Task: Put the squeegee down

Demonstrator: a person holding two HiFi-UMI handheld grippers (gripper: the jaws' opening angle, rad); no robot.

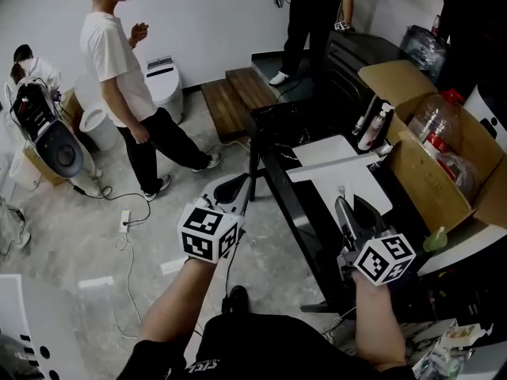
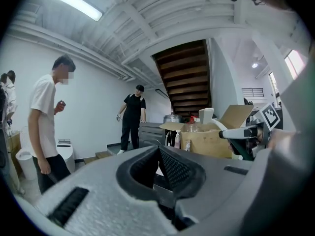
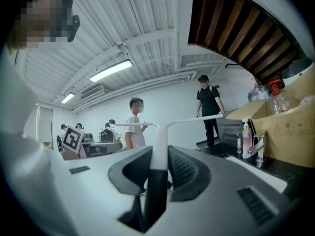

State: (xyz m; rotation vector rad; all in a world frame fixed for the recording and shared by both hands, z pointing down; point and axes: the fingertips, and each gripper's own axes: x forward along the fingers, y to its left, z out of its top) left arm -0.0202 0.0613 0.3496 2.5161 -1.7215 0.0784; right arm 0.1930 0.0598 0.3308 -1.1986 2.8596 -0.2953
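Note:
The squeegee is a white T shape, its long blade lying across above the black table. My right gripper is shut on its handle from below. In the right gripper view the handle stands upright between the black pads, white above and dark below, with the blade bar stretching across the top. My left gripper hovers off the table's left edge over the floor. Its jaws meet at the tips with nothing between them.
An open cardboard box with plastic bottles sits on the table's right. Spray bottles stand beside a white sink. A person in a white shirt stands on the floor near a toilet; another in black stands on wooden steps.

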